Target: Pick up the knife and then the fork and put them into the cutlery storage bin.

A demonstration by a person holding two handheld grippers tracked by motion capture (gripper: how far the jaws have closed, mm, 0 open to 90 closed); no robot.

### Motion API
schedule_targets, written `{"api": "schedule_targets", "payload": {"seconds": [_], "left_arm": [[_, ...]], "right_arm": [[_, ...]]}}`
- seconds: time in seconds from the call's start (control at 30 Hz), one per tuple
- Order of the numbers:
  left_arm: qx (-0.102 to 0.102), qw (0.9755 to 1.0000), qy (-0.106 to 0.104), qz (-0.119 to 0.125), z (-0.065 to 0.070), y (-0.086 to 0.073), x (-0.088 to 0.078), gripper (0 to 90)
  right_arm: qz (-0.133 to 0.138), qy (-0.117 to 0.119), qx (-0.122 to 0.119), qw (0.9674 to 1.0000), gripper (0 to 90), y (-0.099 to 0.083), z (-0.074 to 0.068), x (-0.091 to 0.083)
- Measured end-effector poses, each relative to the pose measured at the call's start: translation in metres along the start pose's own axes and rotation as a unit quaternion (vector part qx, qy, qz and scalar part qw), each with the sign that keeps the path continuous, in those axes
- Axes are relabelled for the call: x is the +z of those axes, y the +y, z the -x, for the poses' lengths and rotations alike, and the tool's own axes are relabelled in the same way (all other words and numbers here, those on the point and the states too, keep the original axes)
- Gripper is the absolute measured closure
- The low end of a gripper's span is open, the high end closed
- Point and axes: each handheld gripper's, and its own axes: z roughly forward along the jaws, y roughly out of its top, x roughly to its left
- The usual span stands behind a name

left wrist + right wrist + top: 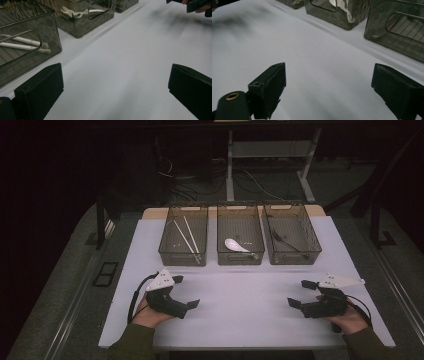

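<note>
Fingers point(190, 95) cropped; chopsticks point(23, 44) behind smoked bin point(30, 30)

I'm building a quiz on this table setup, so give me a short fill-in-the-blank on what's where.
1. The number of bins in the row on the table is ____.
2. The white spoon lies in the ____ bin.
3. The white chopsticks lie in the ____ bin.
4. The left gripper and right gripper both have jaws standing ____.

Missing words: three; middle; left; open
</note>
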Motion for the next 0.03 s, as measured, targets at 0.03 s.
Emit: {"api": "schedule_targets", "payload": {"seconds": [0.03], "left_arm": [[0.000, 1.0000, 0.000, 0.000, 0.0000, 0.0001, 0.0000, 0.0]], "right_arm": [[0.000, 0.000, 0.000, 1.0000, 12.3, 0.0001, 0.0000, -0.0001]]}}
